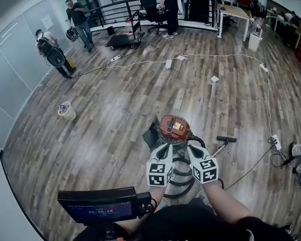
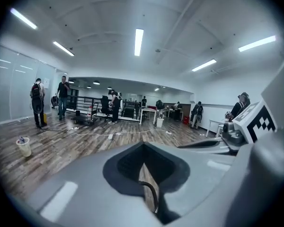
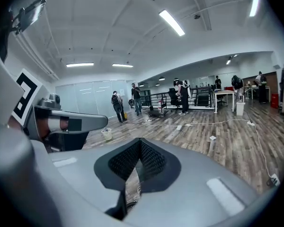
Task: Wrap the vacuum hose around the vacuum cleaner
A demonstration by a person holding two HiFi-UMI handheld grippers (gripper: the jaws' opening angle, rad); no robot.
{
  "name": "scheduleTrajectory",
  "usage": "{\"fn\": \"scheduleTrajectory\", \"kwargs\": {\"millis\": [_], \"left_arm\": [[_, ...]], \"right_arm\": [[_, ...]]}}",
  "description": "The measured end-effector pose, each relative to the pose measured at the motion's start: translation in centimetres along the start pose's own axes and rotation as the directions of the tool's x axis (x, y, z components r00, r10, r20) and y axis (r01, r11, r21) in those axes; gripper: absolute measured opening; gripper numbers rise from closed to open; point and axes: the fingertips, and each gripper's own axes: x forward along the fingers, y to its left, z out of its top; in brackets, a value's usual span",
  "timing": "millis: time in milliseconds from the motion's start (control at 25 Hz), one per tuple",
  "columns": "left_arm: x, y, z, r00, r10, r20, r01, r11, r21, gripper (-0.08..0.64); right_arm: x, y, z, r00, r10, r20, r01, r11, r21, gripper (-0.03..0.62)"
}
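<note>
Room: big open office, wood-plank floor [image 1: 115, 129], railing + desks at the far end. A few people [image 1: 79, 18] stand well back. A white cable [image 1: 226, 55] snakes across the floor, and a small bucket [image 1: 66, 111] sits off to the left.
L tool [image 2: 143, 148]: clenched, pads meet at the tip, nothing pinched. Thru the slit below there's only floor + a thin dark curve, too small to name.
R tool [image 3: 140, 144]: clenched too, empty. Pads together, sliver of floor behind.
Both tools: side by side, pointing fwd and a bit down, up over the machine.
Vacuum cleaner [image 1: 174, 127]: upright on the floor, orange top, right ahead of + below the tools, abt centred between them.
Vacuum hose [image 1: 180, 194]: dark loops already lie round the grey body, under the tools.
Loose end: wand w/ nozzle [image 1: 226, 139] lies on the floor to the person's right of the body, apart from it. Its long axis runs slantwise from the nozzle back twd the body.
Nearer hand: R, I'd say. L has the body in its way.
Stage: looks mostly wrapped; the wand end seems to be what's left.
</note>
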Motion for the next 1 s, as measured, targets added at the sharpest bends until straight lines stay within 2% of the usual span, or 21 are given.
{"fn": "scheduleTrajectory", "kwargs": {"millis": [280,760,1000], "left_arm": [[-1.8,1.3,-0.4,0.999,0.049,-0.003,-0.049,0.999,-0.010,0.002],[-1.9,2.1,-1.6,0.995,0.098,-0.013,-0.098,0.995,-0.015,0.002],[-1.6,1.9,-2.6,0.994,0.100,-0.033,-0.100,0.995,-0.017,0.002]], "right_arm": [[0.5,2.0,-0.1,1.000,0.027,-0.006,-0.027,0.999,-0.027,0.018],[0.2,0.5,-0.6,0.999,-0.031,0.010,0.031,1.000,-0.005,0.018],[0.1,0.5,-2.0,0.999,-0.042,-0.013,0.042,0.999,0.013,0.018]]}}
